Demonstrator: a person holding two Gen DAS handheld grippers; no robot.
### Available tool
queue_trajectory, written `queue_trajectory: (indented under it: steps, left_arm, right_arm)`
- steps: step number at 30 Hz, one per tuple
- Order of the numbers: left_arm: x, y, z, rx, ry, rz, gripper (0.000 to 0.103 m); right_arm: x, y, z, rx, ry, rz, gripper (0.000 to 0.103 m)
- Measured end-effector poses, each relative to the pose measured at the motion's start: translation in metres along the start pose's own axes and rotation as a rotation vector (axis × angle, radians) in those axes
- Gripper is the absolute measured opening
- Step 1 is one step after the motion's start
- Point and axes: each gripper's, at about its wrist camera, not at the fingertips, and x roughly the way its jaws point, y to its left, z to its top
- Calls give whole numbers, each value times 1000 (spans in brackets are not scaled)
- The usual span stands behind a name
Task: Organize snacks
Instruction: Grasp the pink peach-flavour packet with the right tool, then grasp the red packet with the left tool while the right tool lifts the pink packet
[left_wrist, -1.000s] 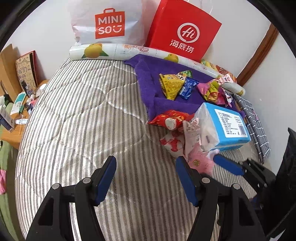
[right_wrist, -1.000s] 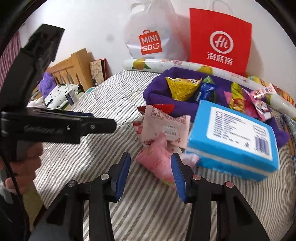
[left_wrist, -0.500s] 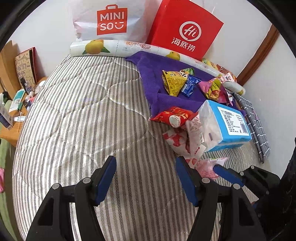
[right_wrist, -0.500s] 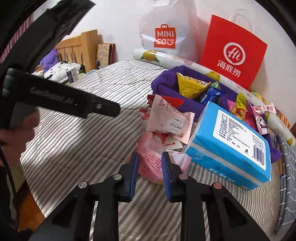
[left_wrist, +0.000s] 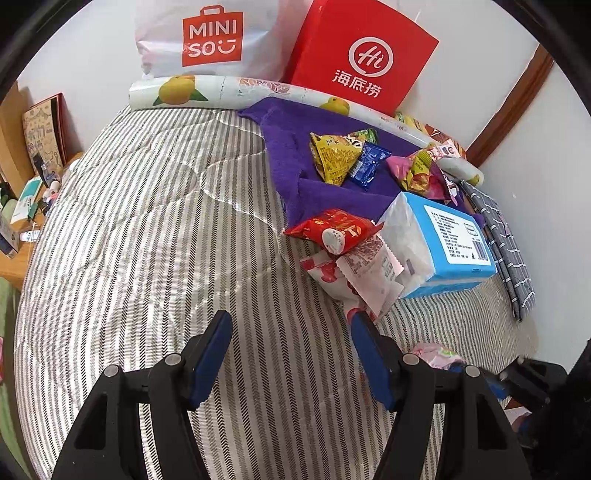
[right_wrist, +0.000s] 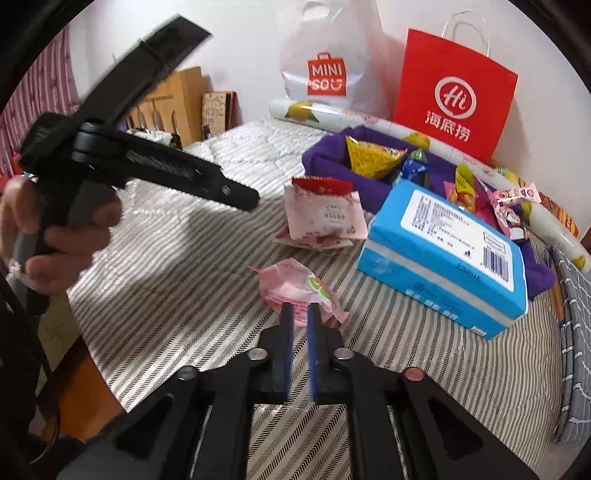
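A crumpled pink snack packet with a green mark on its wrapper sits nearest the right-wrist camera, pinched at its near edge by the right gripper, whose blue-padded jaws stand only a narrow gap apart around the wrapper. The packet appears raised a little above the striped bedcover, though how far cannot be told. In the left-wrist view the same packet shows low at the right, just beyond the left gripper, whose jaws stand wide apart with nothing between them, hovering over bare bedcover. Past the held packet, a small heap of pink-and-white and red snack packets lies against the blue tissue pack. Farther on, a purple towel carries a yellow triangular bag, a small blue packet and other bright snacks. At the wall stand a white MINISO bag and a red paper bag.
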Motion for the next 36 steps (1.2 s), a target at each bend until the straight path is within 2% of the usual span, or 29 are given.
queue_trajectory:
  steps: [2, 3, 6, 7, 9, 12, 15, 18, 21, 23, 25, 27, 29, 36]
  left_arm:
    - [1, -1, 0, 5, 2, -2, 65]
    - [2, -1, 0, 6, 3, -1, 65]
    - [4, 1, 1, 3, 7, -1, 65]
    - [5, 2, 1, 1, 8, -1, 65]
    - [6, 2, 2, -1, 14, 0, 65]
    - [7, 3, 2, 0, 18, -6, 65]
    - [8, 3, 3, 2, 16, -5, 65]
    - [8, 5, 5, -1, 14, -6, 65]
    - [9, 7, 6, -5, 17, -3, 65]
    - [11, 7, 6, -7, 17, -3, 65]
    - [13, 9, 7, -15, 19, -5, 65]
    - [14, 9, 7, -22, 18, -9, 65]
    - [13, 8, 7, -18, 13, -13, 65]
    - [9, -5, 6, 17, -10, -49, 65]
  right_arm:
    - [-3, 0, 1, -2, -18, 9, 36]
    - [-5, 1, 2, -8, -32, 11, 41]
    - [-6, 4, 5, -38, -62, 14, 46]
    - [-3, 5, 6, -50, -66, 5, 52]
    - [4, 8, 10, -80, -84, -30, 54]
    - [19, 9, 15, -116, -56, 11, 60]
    - [43, 12, 17, -135, -3, -25, 60]
    - [56, 10, 19, -111, 11, -44, 60]
    - [59, 8, 19, -86, 6, -46, 61]
    - [65, 4, 18, -52, 24, -44, 66]
    - [68, -5, 19, 18, 46, -9, 66]
    - [70, -15, 19, 87, 46, 25, 62]
    - [66, -21, 18, 116, 30, 16, 45]
    - [49, -25, 4, 139, 13, 13, 44]
